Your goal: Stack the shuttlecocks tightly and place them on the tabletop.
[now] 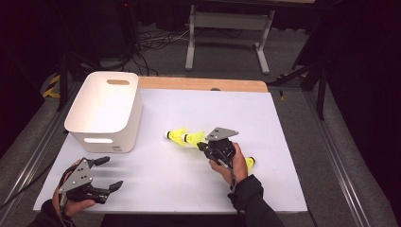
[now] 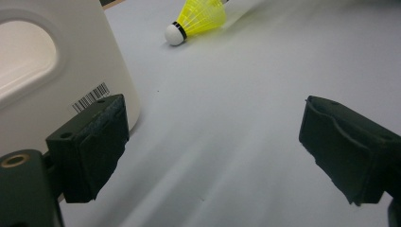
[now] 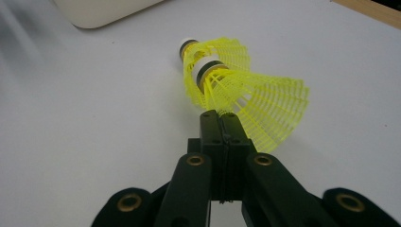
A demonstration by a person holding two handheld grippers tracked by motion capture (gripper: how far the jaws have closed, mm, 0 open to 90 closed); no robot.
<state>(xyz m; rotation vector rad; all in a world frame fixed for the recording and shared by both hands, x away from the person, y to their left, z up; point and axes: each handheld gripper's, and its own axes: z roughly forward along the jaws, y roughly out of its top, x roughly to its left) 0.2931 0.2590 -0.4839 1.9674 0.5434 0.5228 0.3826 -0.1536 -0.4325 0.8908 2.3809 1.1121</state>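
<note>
The right gripper, jaws pinching only the thin skirt rim of the near yellow shuttlecock, could let it slip free short of the white bin at far left, while the left gripper waits spread and empty.

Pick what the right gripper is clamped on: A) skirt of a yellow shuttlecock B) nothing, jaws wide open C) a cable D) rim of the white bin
A: in the right gripper view the right gripper has its jaws pressed together on the mesh skirt of a yellow shuttlecock.
</note>
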